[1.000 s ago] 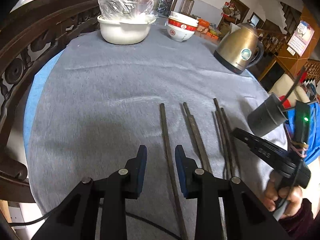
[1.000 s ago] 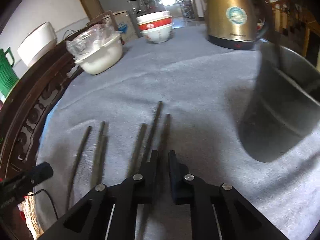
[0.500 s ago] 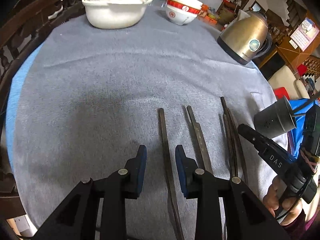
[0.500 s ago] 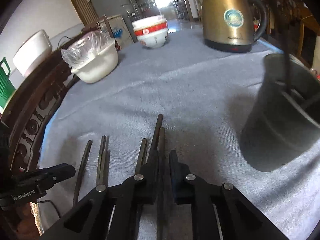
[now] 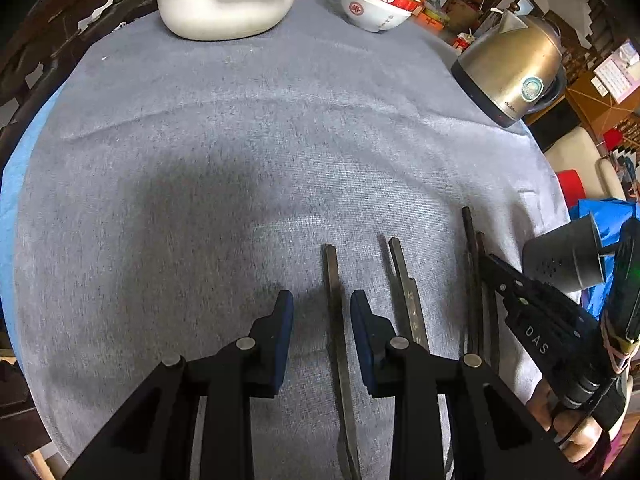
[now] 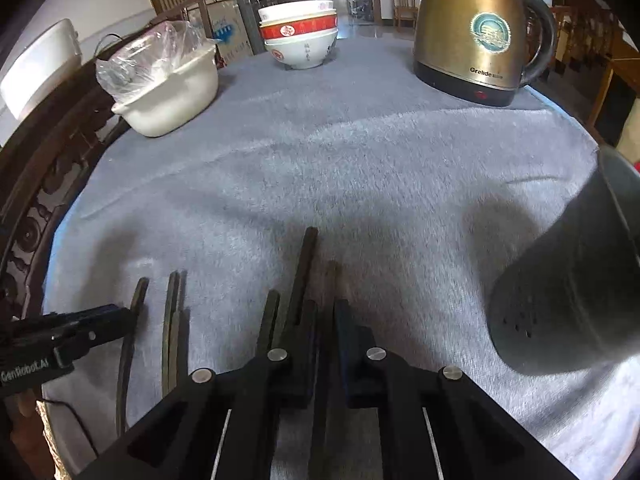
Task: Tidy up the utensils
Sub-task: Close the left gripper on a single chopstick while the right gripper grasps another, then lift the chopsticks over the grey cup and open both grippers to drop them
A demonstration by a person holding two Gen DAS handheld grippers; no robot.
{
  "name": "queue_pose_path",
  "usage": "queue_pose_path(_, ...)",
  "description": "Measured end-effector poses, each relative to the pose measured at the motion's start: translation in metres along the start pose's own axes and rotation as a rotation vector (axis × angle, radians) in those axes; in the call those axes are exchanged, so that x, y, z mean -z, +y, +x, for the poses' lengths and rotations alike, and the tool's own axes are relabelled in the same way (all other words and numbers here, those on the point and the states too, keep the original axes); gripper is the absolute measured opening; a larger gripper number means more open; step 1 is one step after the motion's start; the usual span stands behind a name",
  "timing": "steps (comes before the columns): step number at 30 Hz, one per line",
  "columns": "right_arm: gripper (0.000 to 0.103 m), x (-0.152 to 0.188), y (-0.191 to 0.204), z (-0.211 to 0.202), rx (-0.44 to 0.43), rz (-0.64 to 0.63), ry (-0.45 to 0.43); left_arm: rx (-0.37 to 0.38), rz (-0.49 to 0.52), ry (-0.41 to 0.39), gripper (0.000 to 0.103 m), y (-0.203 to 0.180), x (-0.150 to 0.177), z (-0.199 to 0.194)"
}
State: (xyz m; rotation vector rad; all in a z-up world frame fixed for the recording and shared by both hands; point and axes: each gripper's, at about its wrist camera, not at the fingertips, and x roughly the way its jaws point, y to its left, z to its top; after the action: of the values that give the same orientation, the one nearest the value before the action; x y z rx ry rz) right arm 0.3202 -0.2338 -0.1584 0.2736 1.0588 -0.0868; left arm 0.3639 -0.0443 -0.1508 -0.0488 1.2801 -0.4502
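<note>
Both grippers have come lower and closer to the chopsticks since the earlier frames, and the far dishes have slid up toward the frame top. Left gripper (image 5: 322, 322) fingers stand apart, straddling the leftmost chopstick (image 5: 335, 320) without pressing it. Right gripper (image 6: 326, 334) fingers are nearly together on one dark chopstick (image 6: 330, 292) that runs between them. Remaining chopsticks (image 6: 173, 320) lie side by side near the near edge of the grey-clothed surface (image 5: 240, 140). Risks: thin stick could roll or pivot out of the narrow pinch when lifted; neighbour stick touching it may get dragged; left fingers may scrape cloth and miss. Containers, biggest first: gold kettle (image 6: 476, 32) at far right edge, contents hidden; white basin (image 6: 172, 92) at far left, plastic bag over it; stacked bowls (image 6: 300, 36) at far edge, contents unseen; dark holder cup (image 6: 568, 292) at right edge, inside not visible.
</note>
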Motion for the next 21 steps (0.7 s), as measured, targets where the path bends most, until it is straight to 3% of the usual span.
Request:
queue_pose_path(10, 0.007, 0.008, 0.000, -0.008, -0.046, -0.012, -0.007, -0.077, 0.022, 0.025, 0.028, -0.014, -0.011, 0.007)
queue_pose_path(12, 0.007, 0.014, 0.003, -0.018, -0.053, -0.031, -0.032, -0.093, 0.032, 0.023, 0.007, -0.019, -0.011, 0.008)
queue_pose_path(13, 0.007, 0.017, 0.004, -0.025, -0.055, -0.043, -0.048, -0.094, 0.030, 0.023, 0.007, -0.020, -0.010, 0.008)
queue_pose_path(21, 0.007, 0.033, -0.007, -0.089, -0.172, -0.040, -0.188, -0.090, 0.022, -0.094, 0.006, -0.032, 0.007, -0.034)
